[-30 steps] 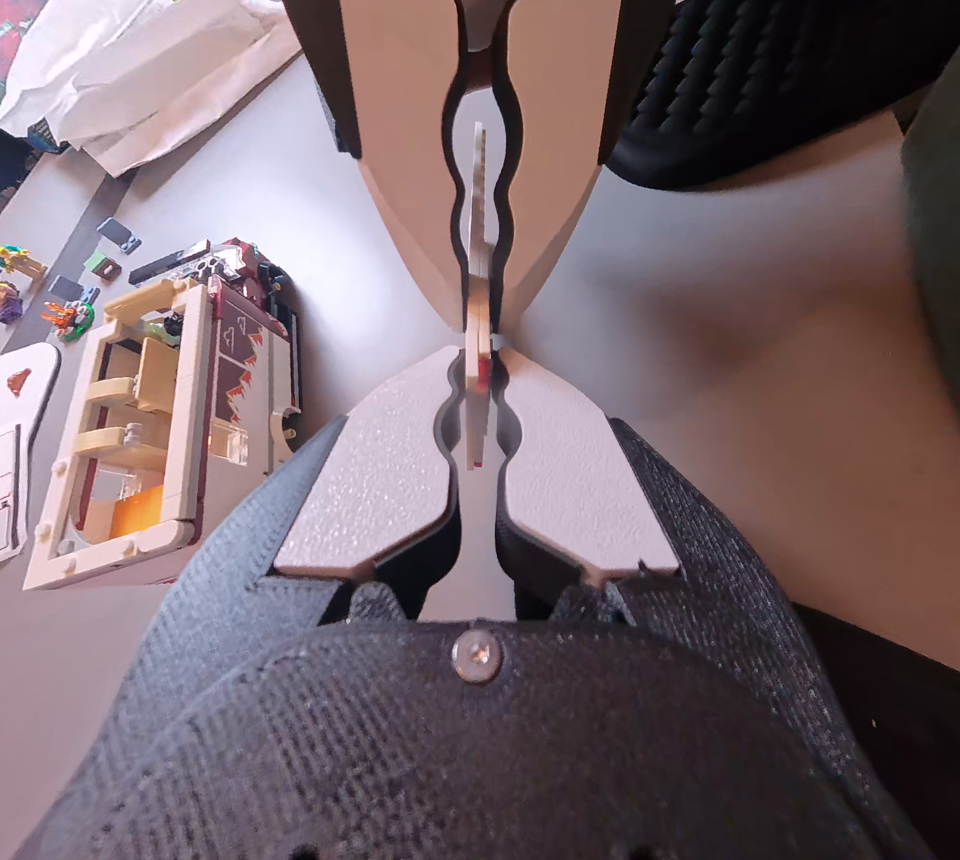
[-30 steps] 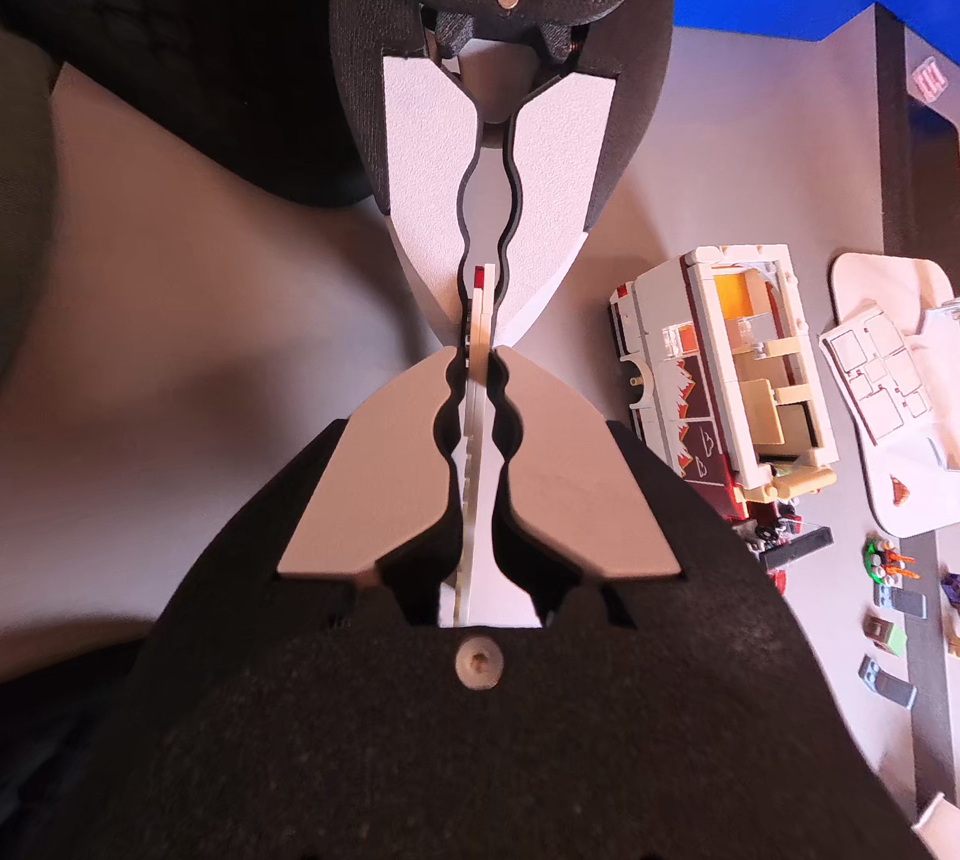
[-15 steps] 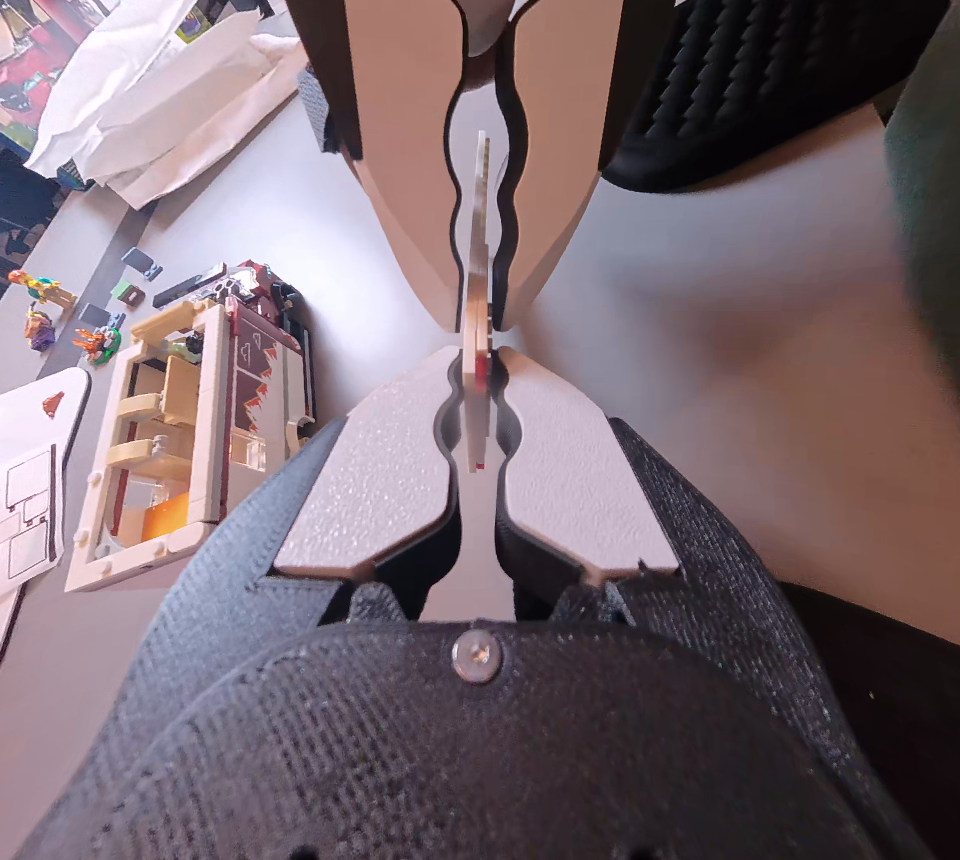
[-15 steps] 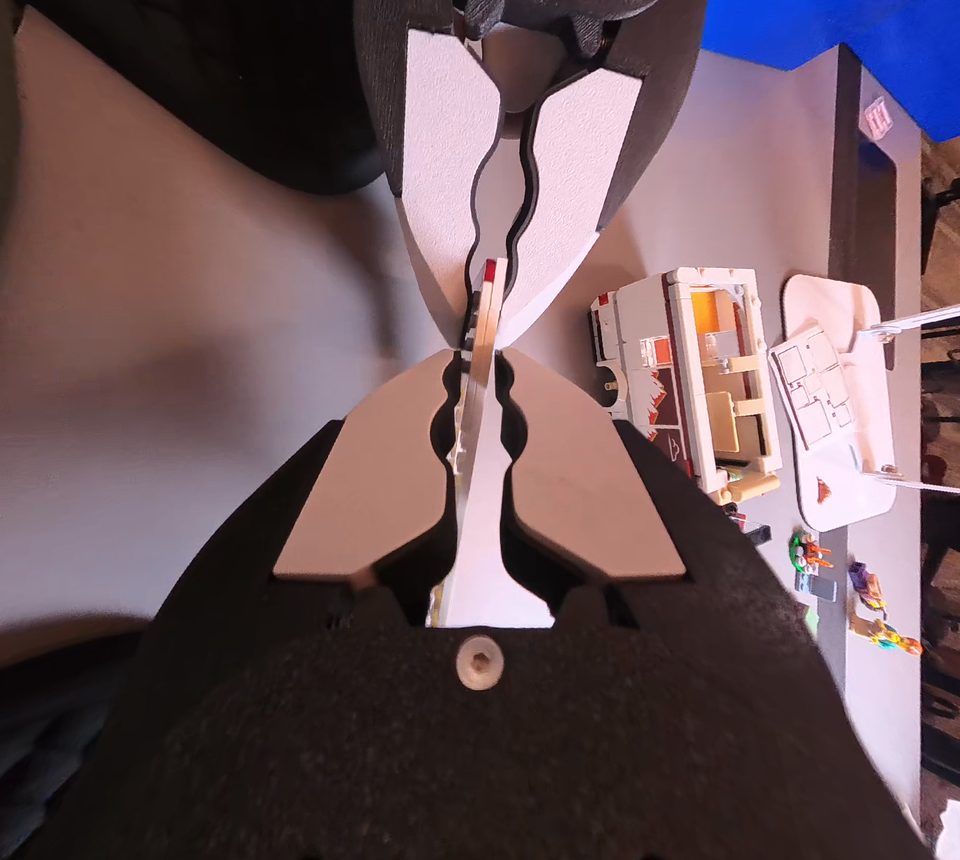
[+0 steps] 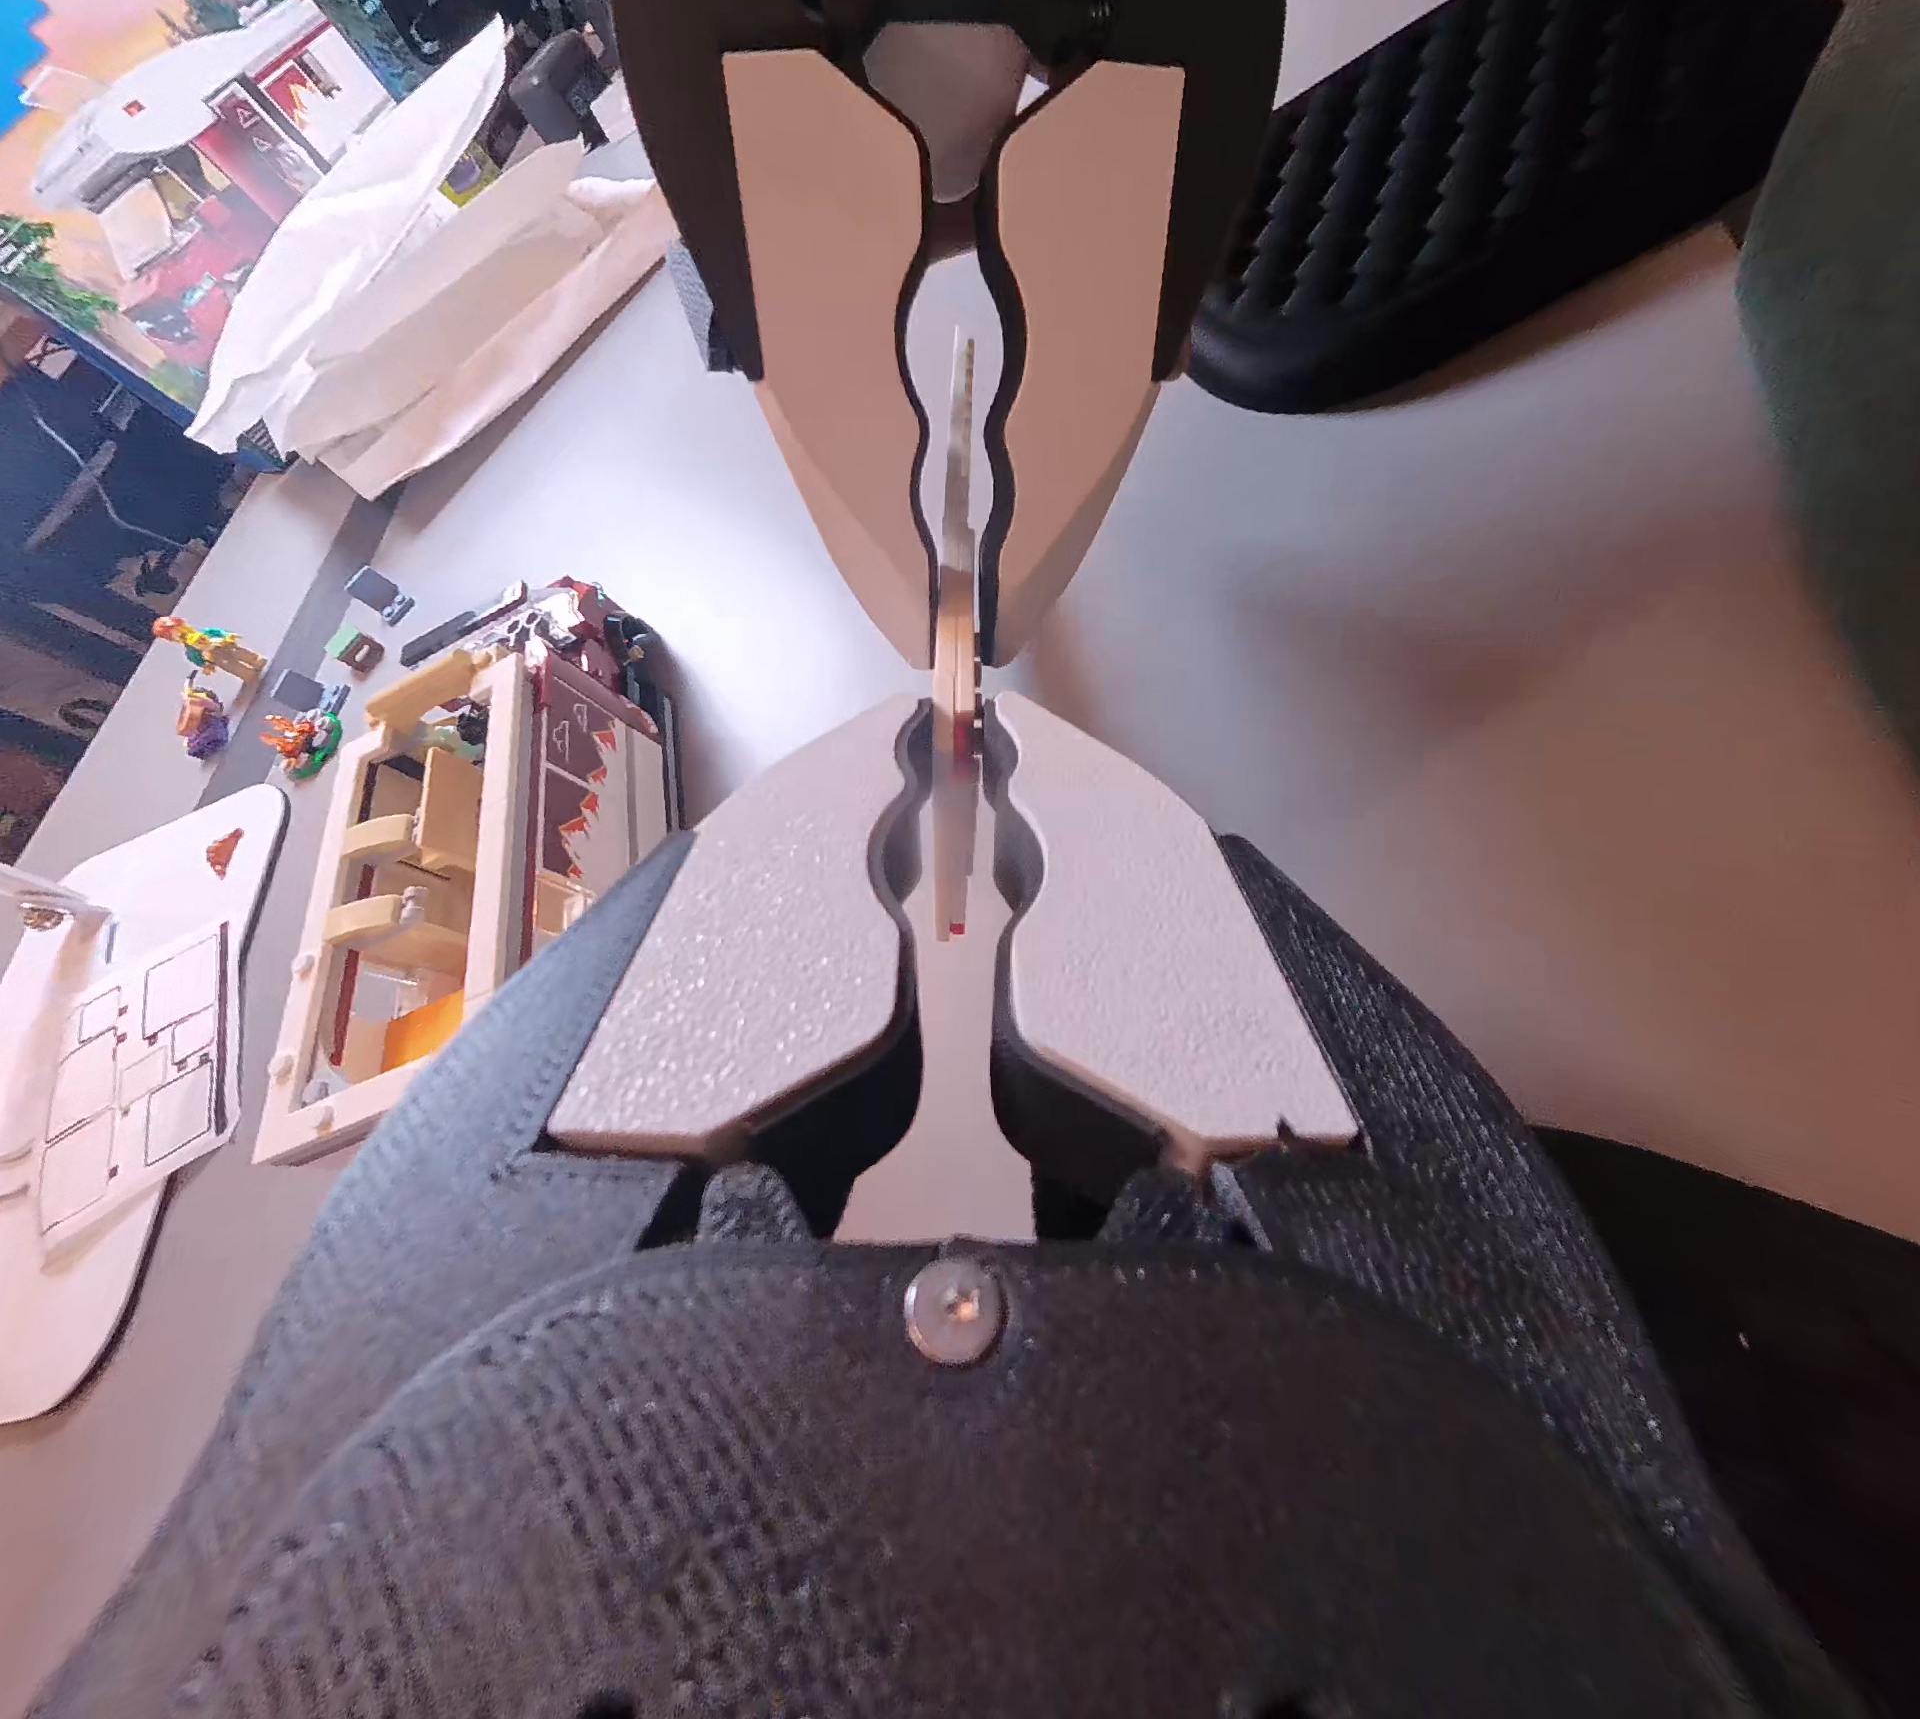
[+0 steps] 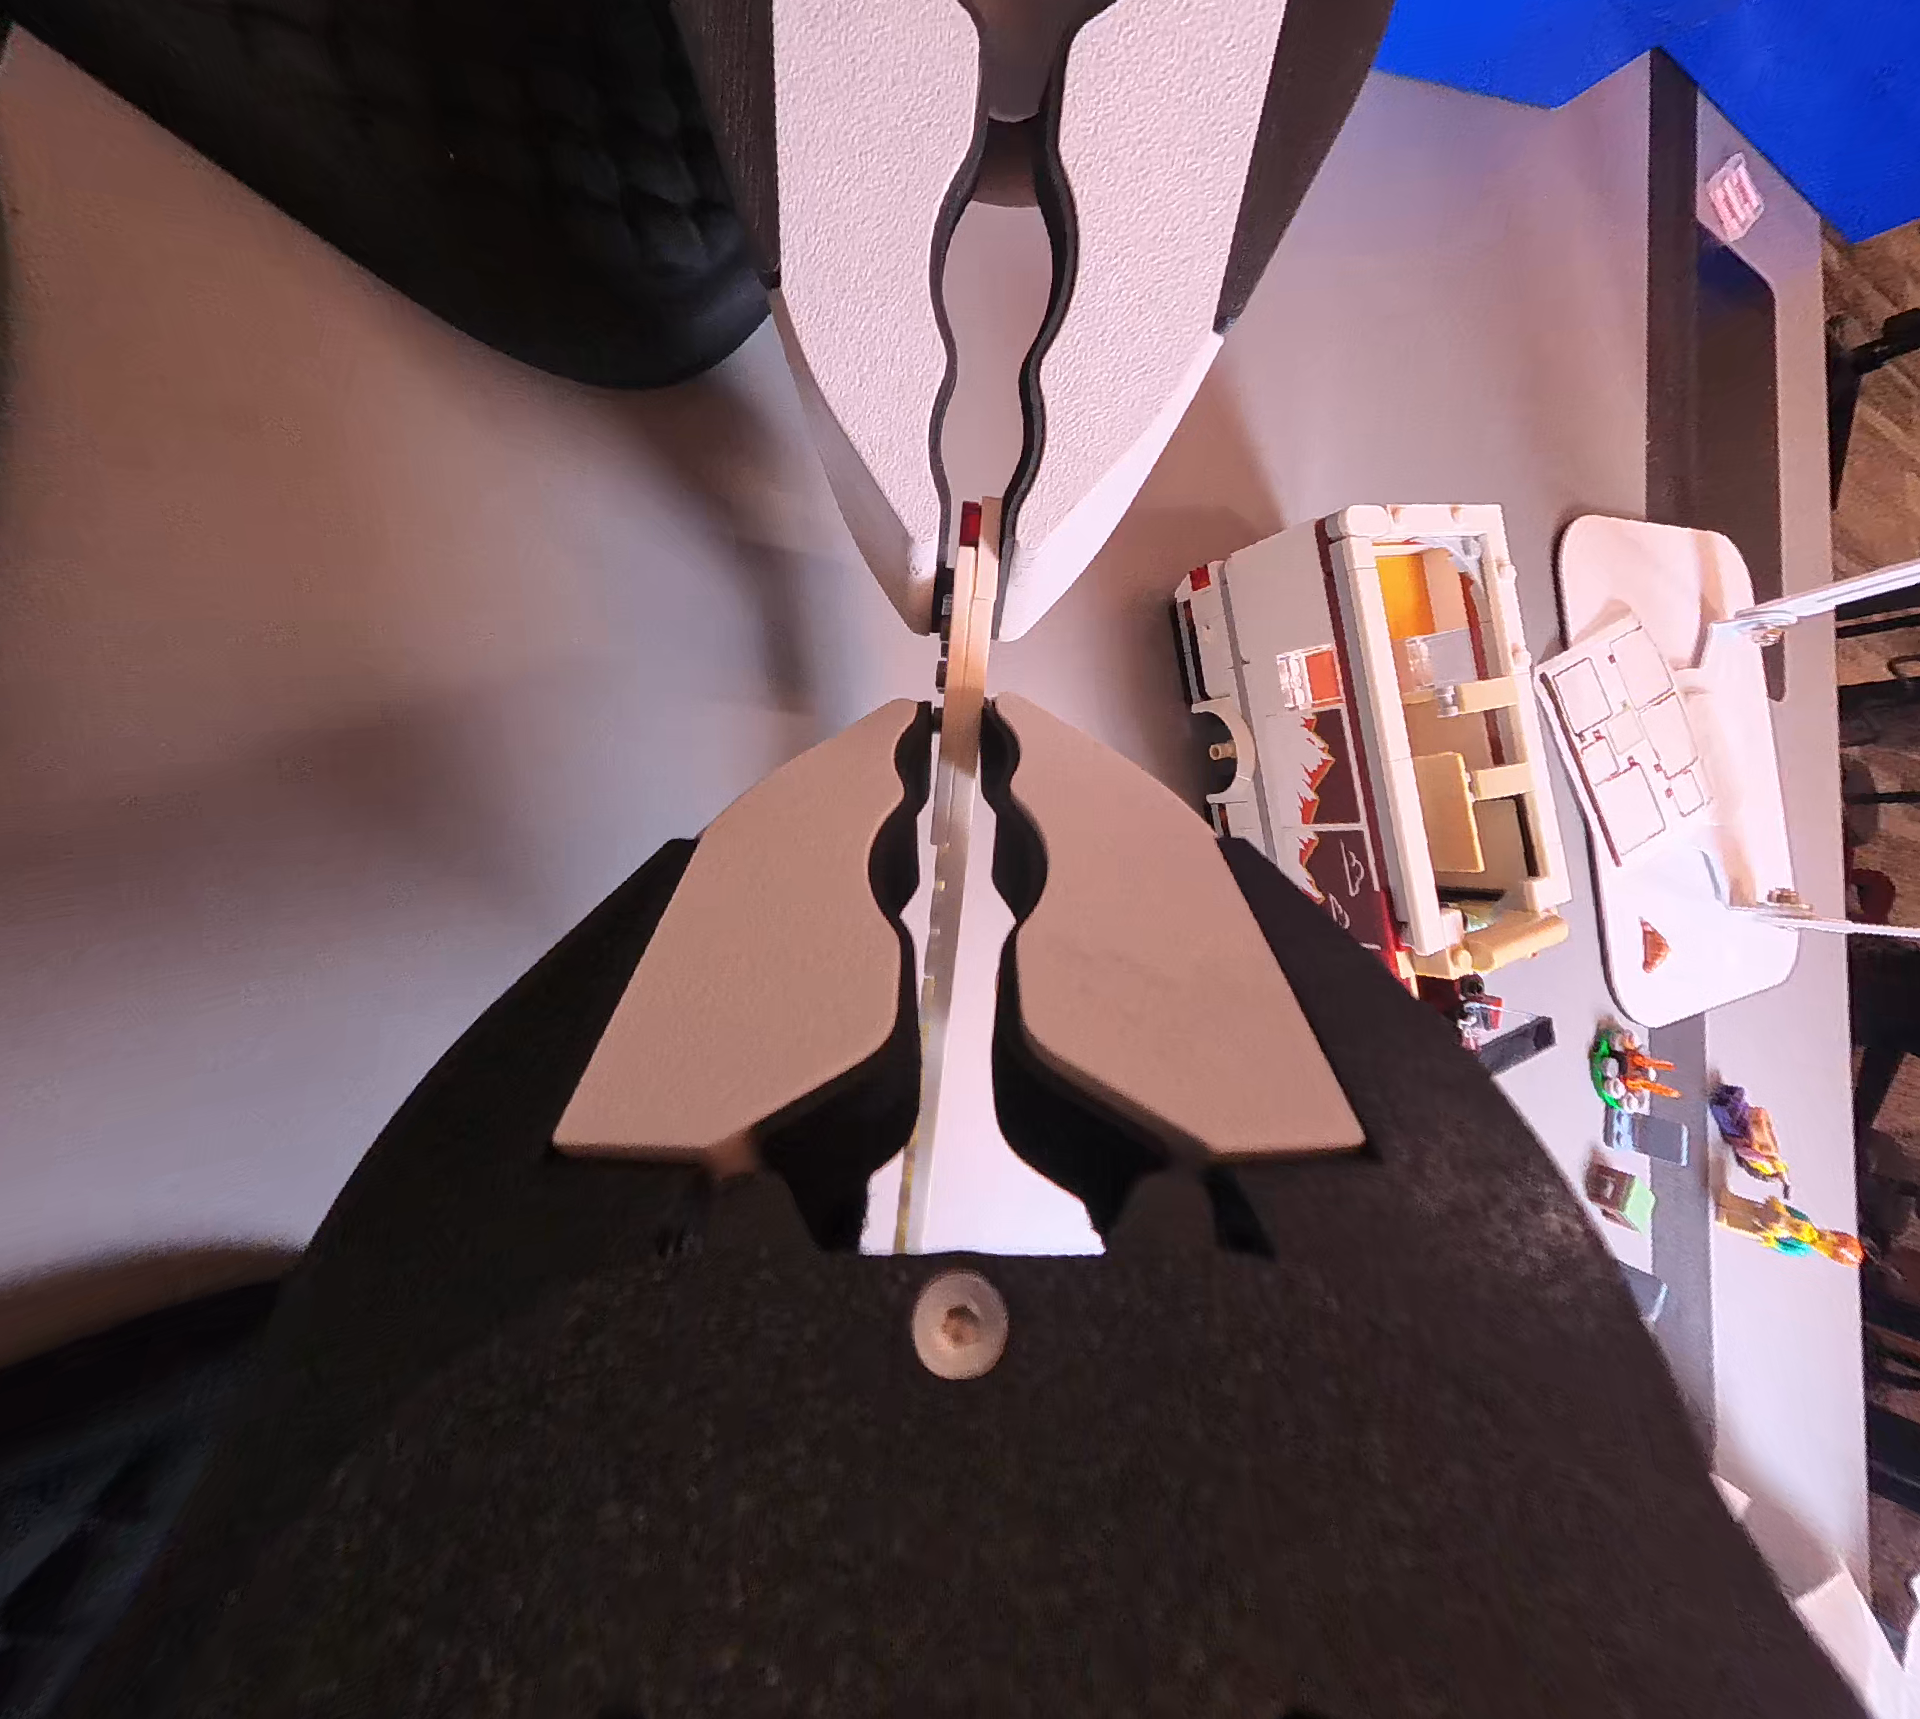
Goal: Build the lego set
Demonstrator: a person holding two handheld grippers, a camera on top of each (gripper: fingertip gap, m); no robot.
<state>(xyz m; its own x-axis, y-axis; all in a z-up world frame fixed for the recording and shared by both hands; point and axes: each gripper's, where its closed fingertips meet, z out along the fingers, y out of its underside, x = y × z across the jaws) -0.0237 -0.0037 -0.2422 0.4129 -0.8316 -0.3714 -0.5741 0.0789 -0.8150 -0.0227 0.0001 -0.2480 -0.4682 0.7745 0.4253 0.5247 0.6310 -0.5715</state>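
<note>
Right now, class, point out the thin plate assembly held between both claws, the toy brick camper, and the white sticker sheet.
thin plate assembly point(image 5: 954, 796), left wrist view, tan edge.
toy brick camper point(image 6: 1361, 734), right wrist view, white roof frame.
white sticker sheet point(image 6: 1642, 734), right wrist view, printed squares.

Thin white brick plate point(image 5: 954, 734) edge-on, clamped

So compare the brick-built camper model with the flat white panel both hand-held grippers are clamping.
The camper model lies on the table, untouched; the white panel is held above it, edge-on, by the left hand-held gripper and right hand-held gripper. The model is boxy, the panel thin. Both show white and dark red.
</note>
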